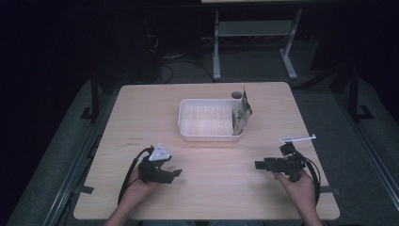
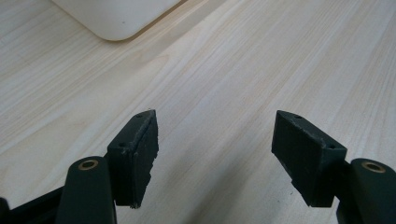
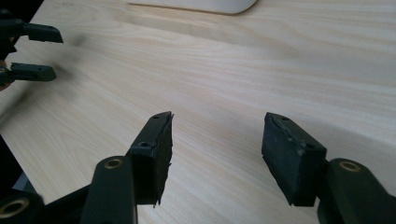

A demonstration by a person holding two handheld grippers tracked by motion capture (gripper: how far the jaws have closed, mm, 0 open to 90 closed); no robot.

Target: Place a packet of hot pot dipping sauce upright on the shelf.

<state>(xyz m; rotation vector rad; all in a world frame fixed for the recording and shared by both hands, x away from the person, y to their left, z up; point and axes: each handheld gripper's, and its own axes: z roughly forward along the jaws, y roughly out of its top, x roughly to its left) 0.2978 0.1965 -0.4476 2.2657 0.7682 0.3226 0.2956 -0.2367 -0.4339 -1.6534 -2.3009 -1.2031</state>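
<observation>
- Both hands come in at the near edge of the tabletop [image 1: 207, 188], each holding a gripper low over the bare wood.
- At the near left, the left gripper [image 1: 175, 173] points toward the middle of the tabletop; in the left gripper view its fingers [image 2: 135, 156] stand wide apart with nothing between them, only wood grain below.
- At the near right, the right gripper [image 1: 258, 165] points leftward, toward the other one; its fingers [image 3: 152, 154] are also spread wide and hold nothing.
- Seen from the right gripper view, the left gripper [image 3: 35, 53] shows far off at the upper left, its two fingers parted.
- Farther back, at the middle of the tabletop, sits a white plastic tray [image 1: 188, 127], well apart from both grippers.
- Standing upright in the tray's right end is a small packet [image 1: 242, 115] with green print, leaning against the right wall.
- Just behind the tray's far right corner is a small dark round thing [image 1: 236, 95], too small to tell what it is.
- A corner of the tray [image 2: 116, 21] shows at the top of the left gripper view.
</observation>
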